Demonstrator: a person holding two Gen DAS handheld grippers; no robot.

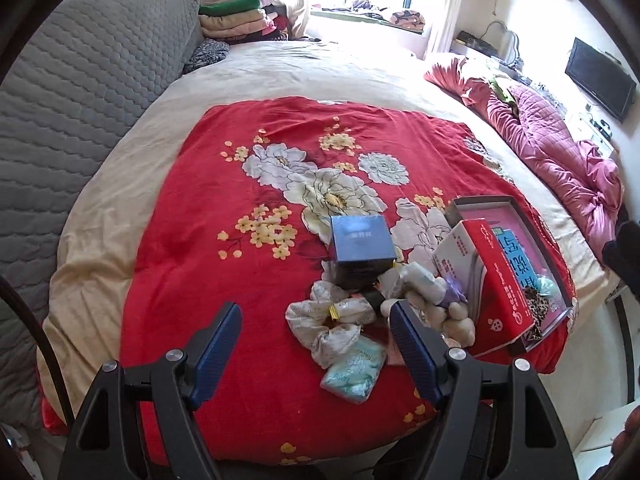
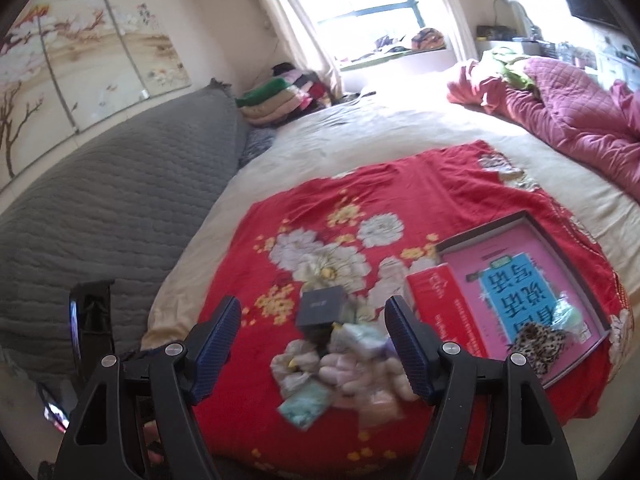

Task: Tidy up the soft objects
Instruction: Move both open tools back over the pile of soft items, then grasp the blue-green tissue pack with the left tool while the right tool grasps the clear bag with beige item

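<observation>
I hold both grippers above the near edge of the bed, over the red floral blanket [image 1: 224, 208]. My left gripper [image 1: 316, 320] has its jaws spread wide and grips nothing. My right gripper [image 2: 312, 320] is likewise spread and empty.

The soft objects lie in one heap on the blanket, just beside the near-left corner of the open box tray [image 1: 560, 264]. The heap includes a pale fabric scrunchie [image 1: 320, 320], a mint packet [image 1: 354, 372] on the near side of it, cream plush pieces [image 1: 436, 312], and a lilac item [image 1: 454, 290]. A dark blue box [image 1: 362, 248] stands at the far side of the heap, touching it. A red carton [image 1: 500, 280] leans on the tray's left rim. Inside the tray, at its near end, a leopard-print scrunchie [image 1: 534, 302] and a pale green soft item [image 1: 546, 285] already rest.

Judgement: the sorting is partly done, and the step in hand is the approach for the next pick. The right-wrist view is blurred, so details there are uncertain.

The next move calls for lowering one gripper onto a single soft item at the heap's near edge, closing gently on a fold, then carrying it over the tray rim without snagging the red carton.
</observation>
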